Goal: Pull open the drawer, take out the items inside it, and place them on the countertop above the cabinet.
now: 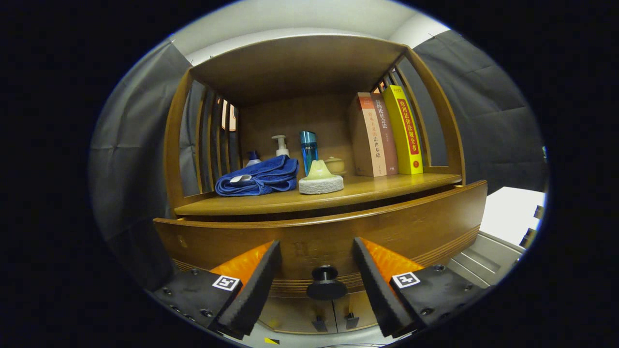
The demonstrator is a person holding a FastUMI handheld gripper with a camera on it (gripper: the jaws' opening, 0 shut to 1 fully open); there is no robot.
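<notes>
The gripper (316, 285) is spread wide, its two fingers standing either side of the round dark drawer knob (325, 282) without touching it; the knob sits in the gap just ahead of them, which reads as a line-up for pinching it, or as a release just after doing so. The wooden drawer (387, 232) looks slightly pulled out: a dark slot runs between its curved front and the table (377, 188) edge above it, wider on the right of the knob than on the left. Its inside is hidden from this low angle, so I cannot tell whether anything lies in it. Above the knob, on the table, a folded blue towel (258, 178) lies to the left with a pale scrubbing sponge (320, 180) just beside it; both rest near the front edge, where things lifted from the drawer would naturally be set down, though whether they came from there cannot be judged. Behind them stand a pump bottle (280, 145), a blue bottle (308, 150) and a small lidded jar (334, 165), and to the right of the knob three books (387, 135) lean upright against the slatted side. Below the knob are two cabinet doors (333, 311), closed.
</notes>
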